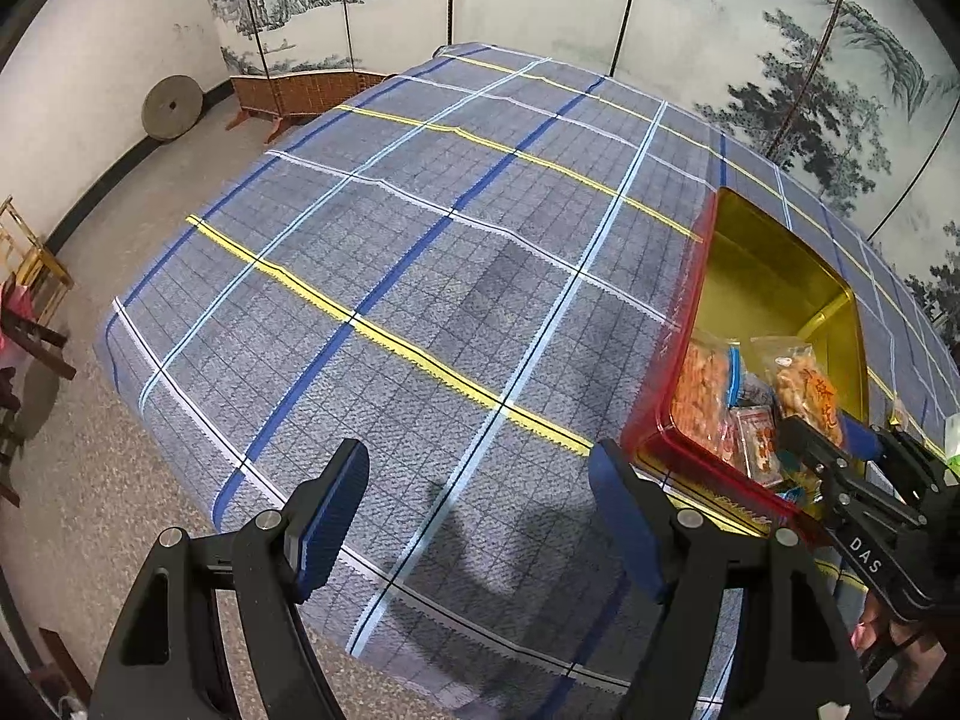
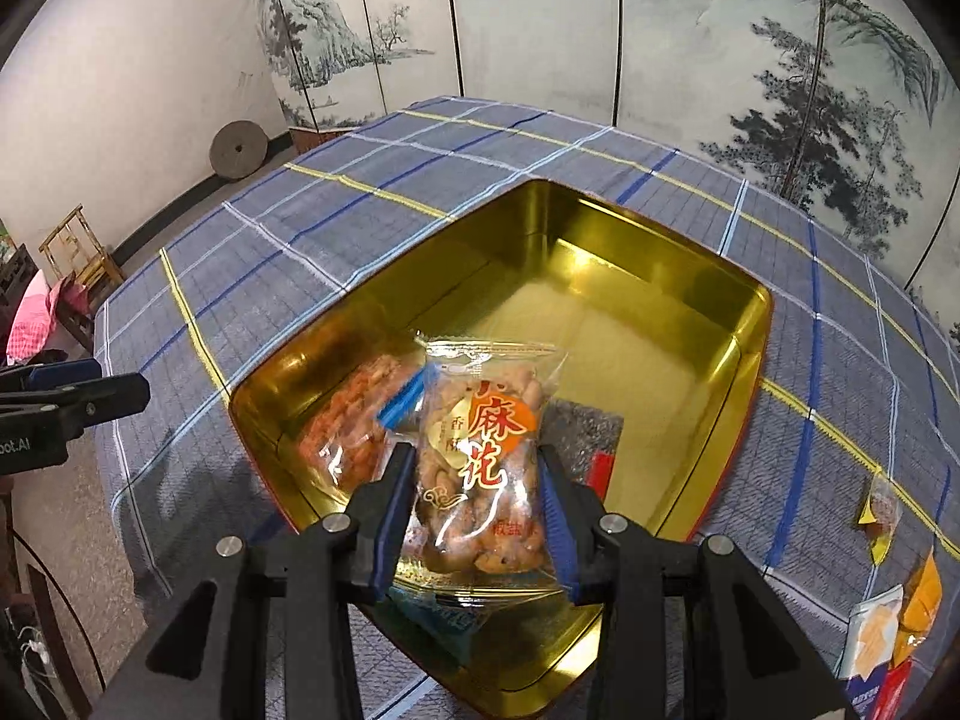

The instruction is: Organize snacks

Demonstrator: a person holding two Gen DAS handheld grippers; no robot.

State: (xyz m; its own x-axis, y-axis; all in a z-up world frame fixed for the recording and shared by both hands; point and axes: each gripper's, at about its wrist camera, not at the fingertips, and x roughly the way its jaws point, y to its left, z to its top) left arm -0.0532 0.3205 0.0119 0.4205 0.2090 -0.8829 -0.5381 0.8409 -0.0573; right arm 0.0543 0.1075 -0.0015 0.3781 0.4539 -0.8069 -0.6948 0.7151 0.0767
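A gold tin with a red outside [image 2: 744, 324] [image 1: 672, 396] stands open on the plaid tablecloth. My right gripper [image 2: 477, 501] is shut on a clear packet of fried dough twists [image 2: 480, 456] and holds it over the tin's near end. In the tin lie an orange snack packet [image 2: 348, 432], a blue packet [image 2: 444, 618] and a grey one [image 2: 585, 426]. My left gripper [image 1: 480, 516] is open and empty over the cloth, left of the tin. The right gripper also shows in the left wrist view [image 1: 840, 456].
Loose snack packets [image 2: 882, 642] lie on the cloth at the right, one more further up [image 2: 879, 510]. A painted folding screen [image 2: 660, 30] stands behind the table. A millstone [image 2: 238, 150] leans on the wall; wooden chairs [image 2: 78, 258] stand at the left.
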